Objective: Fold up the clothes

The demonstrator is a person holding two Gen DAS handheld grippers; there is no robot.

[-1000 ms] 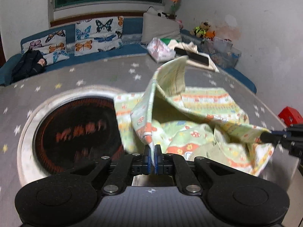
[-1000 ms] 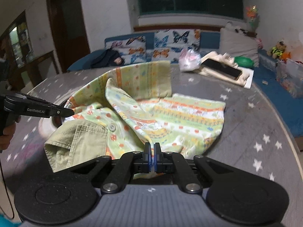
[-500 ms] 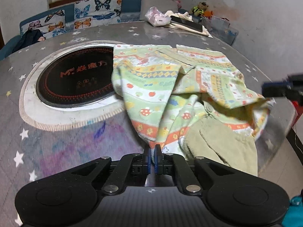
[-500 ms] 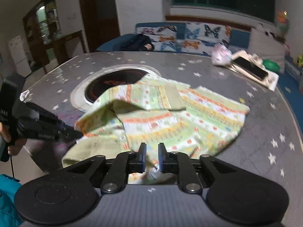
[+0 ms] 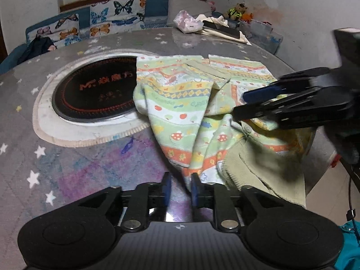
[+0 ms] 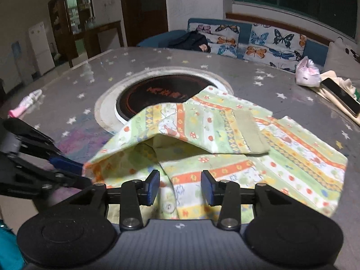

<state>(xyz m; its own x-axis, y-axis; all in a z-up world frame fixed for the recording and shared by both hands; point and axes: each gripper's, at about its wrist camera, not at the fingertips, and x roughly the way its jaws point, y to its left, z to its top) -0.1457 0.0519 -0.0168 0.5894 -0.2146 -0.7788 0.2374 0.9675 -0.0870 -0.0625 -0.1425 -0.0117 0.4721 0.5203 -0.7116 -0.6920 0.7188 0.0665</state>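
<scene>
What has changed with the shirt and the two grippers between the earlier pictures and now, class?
The shirt, held up a second ago, has come down folded onto the table. The left gripper and right gripper have just been opening and let it go. The black round plate and the phone stayed put.

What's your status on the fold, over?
Left gripper and right gripper just opened, both off the garment. Garment down on table, loosely folded. Nothing in the way.

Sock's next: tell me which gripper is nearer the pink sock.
Left. The left gripper is at the garment's edge on the pink sock's side; the right gripper is farther, over the garment. Both have just been opening, cloth between them.
</scene>
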